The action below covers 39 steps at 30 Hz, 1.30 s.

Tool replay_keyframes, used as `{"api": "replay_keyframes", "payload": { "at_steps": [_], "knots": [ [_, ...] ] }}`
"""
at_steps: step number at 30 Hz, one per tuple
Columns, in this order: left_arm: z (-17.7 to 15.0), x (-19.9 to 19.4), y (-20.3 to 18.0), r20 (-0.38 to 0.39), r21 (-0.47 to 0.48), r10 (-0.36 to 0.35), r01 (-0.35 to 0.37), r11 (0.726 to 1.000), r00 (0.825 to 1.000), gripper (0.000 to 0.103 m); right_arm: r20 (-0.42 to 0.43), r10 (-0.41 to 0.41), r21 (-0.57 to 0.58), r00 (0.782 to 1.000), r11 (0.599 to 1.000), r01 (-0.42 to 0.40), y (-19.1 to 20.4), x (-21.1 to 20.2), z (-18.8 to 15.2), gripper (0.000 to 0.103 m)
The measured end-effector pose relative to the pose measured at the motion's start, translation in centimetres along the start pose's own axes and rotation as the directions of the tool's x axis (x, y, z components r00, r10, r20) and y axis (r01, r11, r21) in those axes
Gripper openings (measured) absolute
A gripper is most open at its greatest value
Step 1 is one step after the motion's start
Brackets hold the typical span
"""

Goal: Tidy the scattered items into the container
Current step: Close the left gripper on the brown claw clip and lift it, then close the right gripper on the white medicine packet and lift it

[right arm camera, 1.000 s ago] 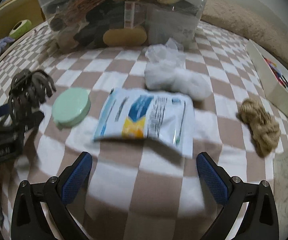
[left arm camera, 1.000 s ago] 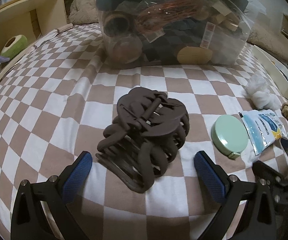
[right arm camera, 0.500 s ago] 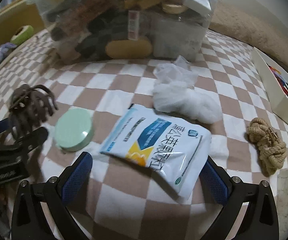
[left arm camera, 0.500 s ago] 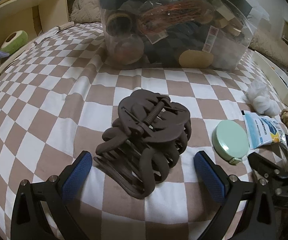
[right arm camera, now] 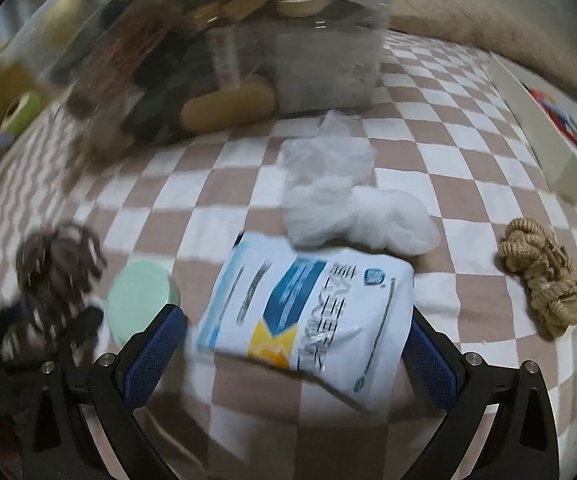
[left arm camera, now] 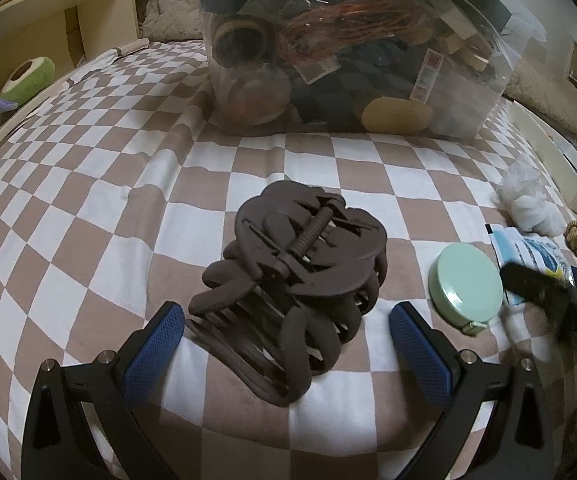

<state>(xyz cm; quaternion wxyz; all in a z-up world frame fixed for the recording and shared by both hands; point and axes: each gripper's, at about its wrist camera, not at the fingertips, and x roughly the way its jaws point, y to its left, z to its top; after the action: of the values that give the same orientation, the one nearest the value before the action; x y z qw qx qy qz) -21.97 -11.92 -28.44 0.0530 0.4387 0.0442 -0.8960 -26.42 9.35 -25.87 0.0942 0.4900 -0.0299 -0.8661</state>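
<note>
1. Checkered cloth (left arm camera: 88, 208): soft, brown-white squares, wrinkled.
2. Bin (left arm camera: 352, 40): clear plastic, crammed full, at the far end of the cloth.
3. Your left gripper (left arm camera: 288, 344): blue ribbed pads spread wide either side of the claw clip (left arm camera: 292, 280), matte brown, curved teeth, not touching.
4. Your right gripper (right arm camera: 296, 352): fingers apart, flanking the glossy packet (right arm camera: 308, 312).
5. Round mint tin (left arm camera: 466, 288) lies between clip and packet.

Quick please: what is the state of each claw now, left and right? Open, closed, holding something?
Left claw: open, holding nothing, the brown hair clip between its fingers.
Right claw: open, holding nothing, the blue-and-white packet between its fingers.
</note>
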Motion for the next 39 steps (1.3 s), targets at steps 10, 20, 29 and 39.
{"api": "replay_keyframes", "payload": {
  "at_steps": [10, 20, 29, 39],
  "knots": [
    [0.2, -0.2, 1.1, 0.03, -0.07, -0.066, 0.068, 0.995, 0.997, 0.102, 0.019, -0.12, -0.034, 0.993, 0.992, 0.12, 1.6, 1.2, -0.1, 0.103],
    [0.4, -0.8, 1.1, 0.057, -0.083, -0.087, 0.092, 0.992, 0.995, 0.083, 0.06, -0.103, -0.083, 0.993, 0.991, 0.107, 2.2, 0.4, -1.8, 0.099],
    [0.3, -1.4, 1.1, 0.059, -0.07, -0.103, 0.107, 0.992, 0.993, 0.077, 0.109, -0.066, -0.11, 0.992, 0.991, 0.078, 2.4, -1.2, -3.7, 0.082],
    [-0.9, -3.0, 0.4, 0.058, -0.077, -0.081, 0.085, 0.993, 0.995, 0.077, 0.1, -0.036, -0.149, 0.994, 0.988, 0.051, 1.7, -2.8, -5.6, 0.067]
  ]
}}
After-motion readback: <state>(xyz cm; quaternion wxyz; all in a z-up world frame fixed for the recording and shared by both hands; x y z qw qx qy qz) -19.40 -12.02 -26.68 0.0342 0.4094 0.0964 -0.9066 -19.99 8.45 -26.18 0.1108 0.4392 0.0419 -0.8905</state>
